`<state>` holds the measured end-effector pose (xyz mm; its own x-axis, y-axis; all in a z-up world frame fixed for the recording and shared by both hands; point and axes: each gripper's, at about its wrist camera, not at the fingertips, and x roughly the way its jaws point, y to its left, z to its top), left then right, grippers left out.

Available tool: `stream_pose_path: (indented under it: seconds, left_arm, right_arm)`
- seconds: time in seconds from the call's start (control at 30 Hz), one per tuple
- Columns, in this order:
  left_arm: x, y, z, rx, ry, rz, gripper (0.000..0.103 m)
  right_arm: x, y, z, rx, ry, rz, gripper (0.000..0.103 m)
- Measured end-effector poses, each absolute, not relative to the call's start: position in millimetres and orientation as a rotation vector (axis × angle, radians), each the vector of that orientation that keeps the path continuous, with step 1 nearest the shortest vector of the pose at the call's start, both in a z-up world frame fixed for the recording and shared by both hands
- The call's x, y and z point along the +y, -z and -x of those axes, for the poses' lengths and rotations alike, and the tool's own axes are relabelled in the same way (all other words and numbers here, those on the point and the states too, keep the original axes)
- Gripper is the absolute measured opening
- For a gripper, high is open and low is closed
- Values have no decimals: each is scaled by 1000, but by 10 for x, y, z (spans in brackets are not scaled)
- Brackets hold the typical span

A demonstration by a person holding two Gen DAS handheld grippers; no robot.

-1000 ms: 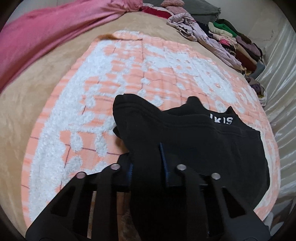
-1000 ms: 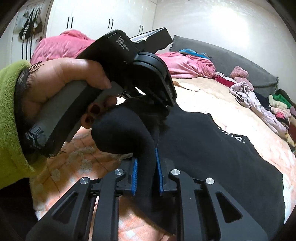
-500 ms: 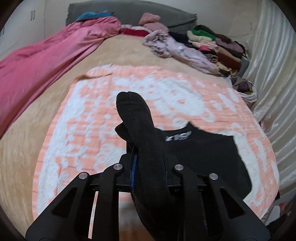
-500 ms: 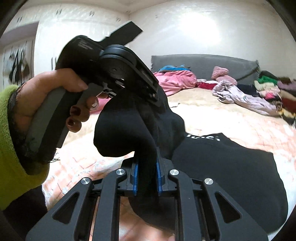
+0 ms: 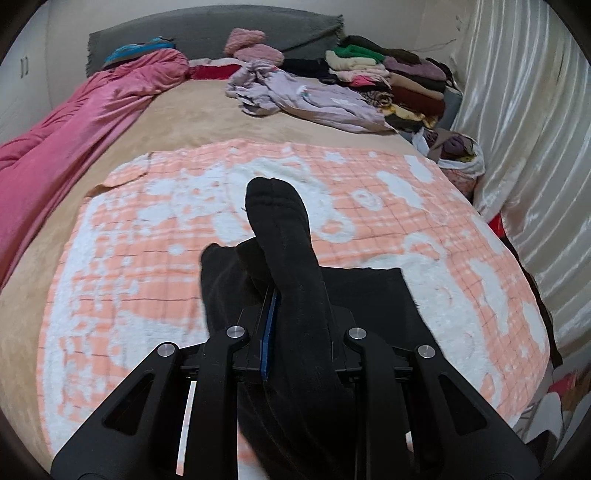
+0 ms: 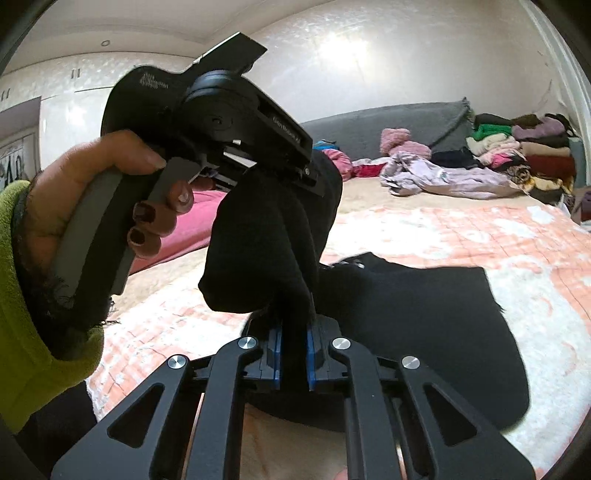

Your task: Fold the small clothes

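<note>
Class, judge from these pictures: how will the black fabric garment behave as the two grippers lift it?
The black fabric garment probably stays floppy: it sags between both grips. Likely light, since narrow pinches hold it. The blue pads seemingly prevent slipping.

Left wrist view: we look from just behind the left gripper point(image 5: 295, 325), tilted steeply down over the orange-and-white blanket point(image 5: 369, 199), which fills the middle of the frame.
Right wrist view: we look nearly level along the right gripper point(image 6: 293, 360), low and close to the bed; wall and ceiling fill the top.
Nearness: in both, the fingers sit at the bottom edge with the black garment point(image 6: 424, 317) right at the lens.
Shared: both show that blanket, the grey headboard point(image 5: 207, 33), the clothes pile point(image 5: 388, 77) at upper right.
Cross-view: the left gripper and the hand point(image 6: 110, 195) holding it fill the right view's upper left.
</note>
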<state>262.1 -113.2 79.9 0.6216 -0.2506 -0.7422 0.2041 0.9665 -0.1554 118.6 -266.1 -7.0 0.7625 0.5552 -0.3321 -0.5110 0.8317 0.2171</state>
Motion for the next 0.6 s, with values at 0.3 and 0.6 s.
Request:
stream_pose_path:
  seconds: [0.3, 0.6]
  left_arm:
    - [-1699, -658, -2731, 906, 296, 23, 12]
    - [-1995, -446, -2705, 906, 485, 123, 67]
  right_arm:
    - [-3109, 178, -1137, 435, -539, -228, 8]
    - [-3513, 409, -1164, 540, -433, -345, 8]
